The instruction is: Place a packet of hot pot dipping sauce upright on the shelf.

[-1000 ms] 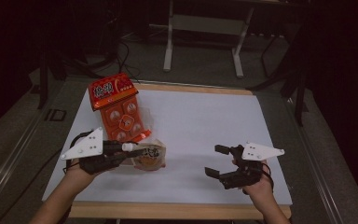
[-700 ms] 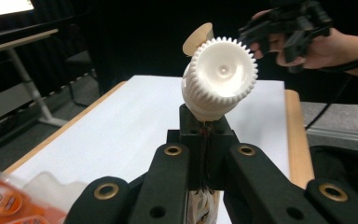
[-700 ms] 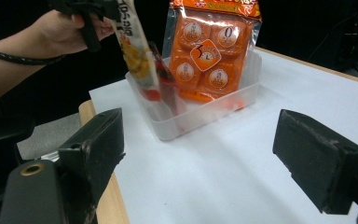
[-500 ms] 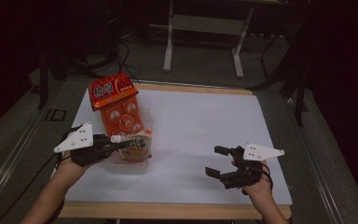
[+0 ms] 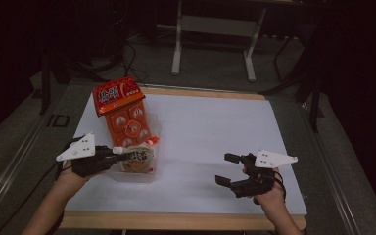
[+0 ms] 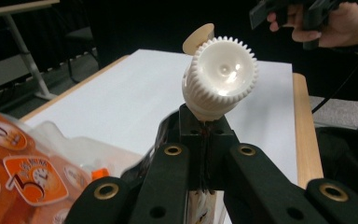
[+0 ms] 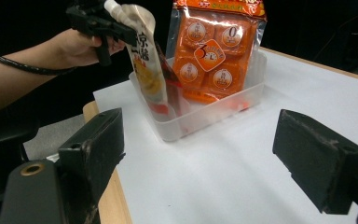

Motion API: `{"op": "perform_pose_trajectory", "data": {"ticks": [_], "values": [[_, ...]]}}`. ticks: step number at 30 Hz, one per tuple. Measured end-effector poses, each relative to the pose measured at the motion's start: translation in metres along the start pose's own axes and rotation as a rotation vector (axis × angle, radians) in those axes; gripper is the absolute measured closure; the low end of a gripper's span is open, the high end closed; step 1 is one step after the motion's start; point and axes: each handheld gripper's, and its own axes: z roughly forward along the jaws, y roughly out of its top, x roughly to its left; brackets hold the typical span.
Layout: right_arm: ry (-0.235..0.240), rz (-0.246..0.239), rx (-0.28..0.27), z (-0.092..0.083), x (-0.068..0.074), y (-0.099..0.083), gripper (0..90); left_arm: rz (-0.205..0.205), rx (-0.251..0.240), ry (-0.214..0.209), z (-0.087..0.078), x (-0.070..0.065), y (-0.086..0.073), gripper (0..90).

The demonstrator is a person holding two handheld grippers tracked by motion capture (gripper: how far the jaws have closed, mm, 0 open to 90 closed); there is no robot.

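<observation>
The left hand-held gripper (image 5: 108,155) has its jaws pinched on the neck of a spouted drink pouch (image 5: 138,157), just under the white ribbed cap (image 6: 220,77). In the right gripper view the pouch (image 7: 144,56) hangs upright from that grip with its lower end down inside the clear plastic tub (image 7: 205,119), at the tub's near corner. Compared with a second ago, the left hand has drawn back toward the person's side and to the left, and the pouch, which then lay low and flat across the tub, now stands lifted by its neck; half a second ago it was already partway through this shift.

The orange multi-pack of snack cups (image 5: 125,115) leans in the far side of the tub with its red header sticking up past the rim, where it was before. The tub sits on the white-covered desk (image 5: 215,132) near its left edge, unmoved.

The right hand-held gripper (image 5: 230,169) rests low over the desk near the front right, jaws spread wide with nothing between them, well apart from the tub; it has not changed place across the three moments
</observation>
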Motion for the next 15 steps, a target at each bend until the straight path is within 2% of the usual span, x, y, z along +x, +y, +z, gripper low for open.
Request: {"op": "perform_pose_trajectory", "data": {"ticks": [6,12,15], "values": [[0.005,0.002,0.008,0.002,0.001,0.000,16.2,-0.022,-0.009,-0.008,0.003,0.001,-0.018,89.1],[0.007,0.007,0.007,0.002,0.000,-0.001,16.2,-0.025,-0.007,-0.006,0.006,0.000,-0.031,89.1],[0.013,0.012,0.007,0.002,0.001,-0.001,16.2,-0.048,-0.016,0.000,0.007,-0.001,-0.046,88.9]]}}
